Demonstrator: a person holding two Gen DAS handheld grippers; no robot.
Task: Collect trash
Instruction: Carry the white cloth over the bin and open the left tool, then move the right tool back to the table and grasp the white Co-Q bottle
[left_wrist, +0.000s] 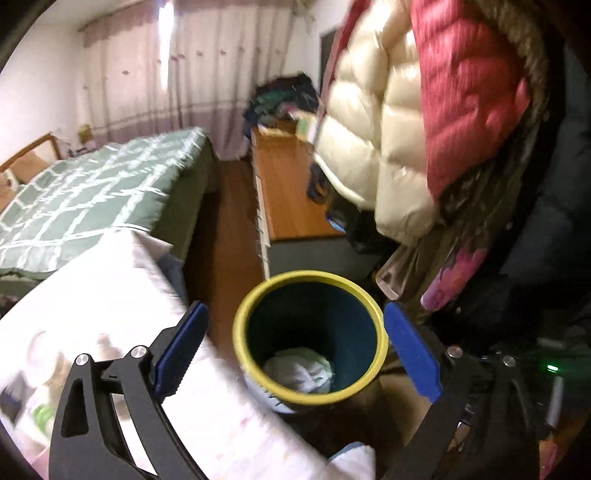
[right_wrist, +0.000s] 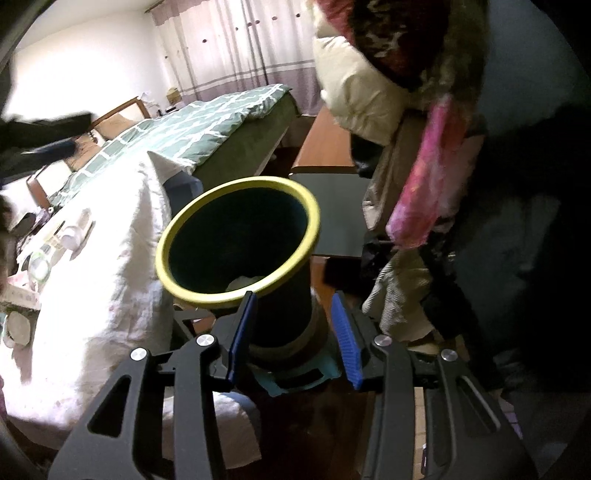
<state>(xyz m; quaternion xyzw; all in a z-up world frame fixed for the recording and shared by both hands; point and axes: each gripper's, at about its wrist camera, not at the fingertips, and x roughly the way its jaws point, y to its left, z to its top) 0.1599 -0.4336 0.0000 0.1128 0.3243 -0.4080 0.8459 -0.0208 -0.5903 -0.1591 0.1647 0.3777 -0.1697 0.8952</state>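
A small dark-blue bin with a yellow rim (left_wrist: 309, 275) (right_wrist: 236, 182) hangs beside the bed, at about the height of the white quilt. My right gripper (right_wrist: 293, 295) is shut on its lower body and teal base (right_wrist: 295, 382), with a blue pad against each side. Crumpled white paper (left_wrist: 299, 369) (right_wrist: 242, 282) lies at the bottom of the bin. My left gripper (left_wrist: 295, 310) stands wide open and empty just above the bin. The rim shows between its blue pads (left_wrist: 412, 350).
The white quilt (left_wrist: 92, 314) with small items on it lies left of the bin. Behind it is a bed with a green checked cover (left_wrist: 92, 192). A low wooden cabinet (left_wrist: 288, 184) and hanging puffy coats (left_wrist: 406, 110) crowd the right. A dark blurred shape (right_wrist: 44, 129) crosses the right wrist view's upper left.
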